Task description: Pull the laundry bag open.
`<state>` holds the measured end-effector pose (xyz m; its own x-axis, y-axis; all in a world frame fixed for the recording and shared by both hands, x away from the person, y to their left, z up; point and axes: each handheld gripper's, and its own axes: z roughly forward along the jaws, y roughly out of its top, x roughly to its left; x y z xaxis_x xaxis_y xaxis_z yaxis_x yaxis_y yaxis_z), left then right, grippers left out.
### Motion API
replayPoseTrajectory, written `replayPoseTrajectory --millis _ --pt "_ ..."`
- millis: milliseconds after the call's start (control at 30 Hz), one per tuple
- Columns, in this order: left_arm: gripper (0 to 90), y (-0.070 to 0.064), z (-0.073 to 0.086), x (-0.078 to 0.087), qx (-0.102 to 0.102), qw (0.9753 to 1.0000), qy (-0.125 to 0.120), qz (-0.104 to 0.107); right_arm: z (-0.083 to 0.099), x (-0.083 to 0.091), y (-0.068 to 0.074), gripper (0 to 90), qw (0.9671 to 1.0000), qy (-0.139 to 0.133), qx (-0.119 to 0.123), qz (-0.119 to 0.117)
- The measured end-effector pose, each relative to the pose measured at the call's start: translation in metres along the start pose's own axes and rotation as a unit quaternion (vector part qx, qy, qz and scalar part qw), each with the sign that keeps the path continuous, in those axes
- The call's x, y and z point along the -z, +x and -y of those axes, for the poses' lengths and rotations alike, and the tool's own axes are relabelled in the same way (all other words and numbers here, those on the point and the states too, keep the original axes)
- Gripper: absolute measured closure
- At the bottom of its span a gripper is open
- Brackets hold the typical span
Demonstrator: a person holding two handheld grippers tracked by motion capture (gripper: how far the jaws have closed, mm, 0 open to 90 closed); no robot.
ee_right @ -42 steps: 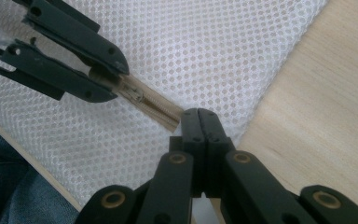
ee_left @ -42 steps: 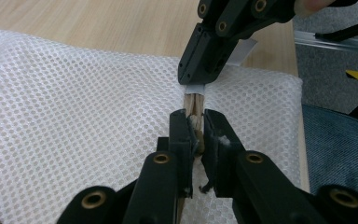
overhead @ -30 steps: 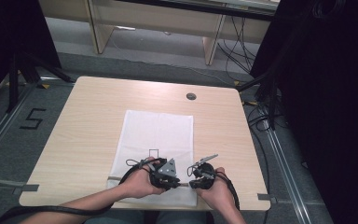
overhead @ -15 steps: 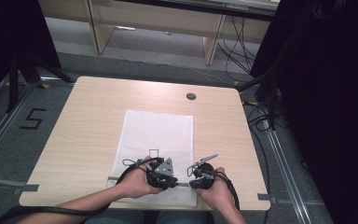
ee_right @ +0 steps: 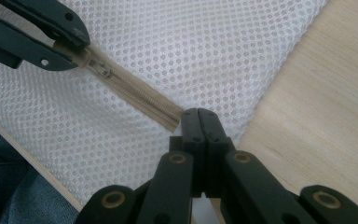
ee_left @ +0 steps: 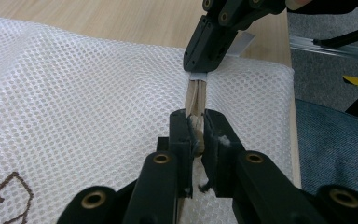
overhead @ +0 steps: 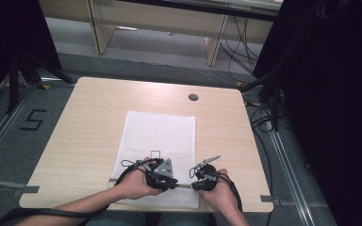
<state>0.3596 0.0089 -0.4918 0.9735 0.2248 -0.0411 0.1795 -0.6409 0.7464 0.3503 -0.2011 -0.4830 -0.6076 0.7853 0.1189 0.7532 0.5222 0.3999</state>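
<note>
A white mesh bag [overhead: 160, 134] lies flat on the wooden table [overhead: 89, 127], and a beige zipper [ee_right: 135, 95] runs along its near edge. My left gripper [ee_left: 196, 133] is shut on the zipper slider [ee_right: 96, 66], which it pinches between its jaws; in the high view this left gripper [overhead: 174, 182] sits over the bag's near edge. My right gripper [ee_right: 199, 116] is shut on the end of the zipper at the bag's right corner. In the left gripper view that right gripper [ee_left: 200, 70] is just ahead, with a short stretch of zipper [ee_left: 196, 95] between the two.
A dark round grommet [overhead: 193, 97] sits in the tabletop at the far right. The table's near edge [ee_right: 32, 163] runs right behind the bag, with a person's blue-clad legs [ee_left: 331, 140] below it. Cables trail from both grippers.
</note>
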Motion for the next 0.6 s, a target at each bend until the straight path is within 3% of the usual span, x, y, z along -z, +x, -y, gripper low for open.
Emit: replayPoseTrajectory --millis 600 --pt "81.9 -0.0007 0.0024 0.006 0.003 1.0 0.001 -0.003 0.0004 0.0 -0.0004 90.0 1.0 -0.001 0.001 0.0"
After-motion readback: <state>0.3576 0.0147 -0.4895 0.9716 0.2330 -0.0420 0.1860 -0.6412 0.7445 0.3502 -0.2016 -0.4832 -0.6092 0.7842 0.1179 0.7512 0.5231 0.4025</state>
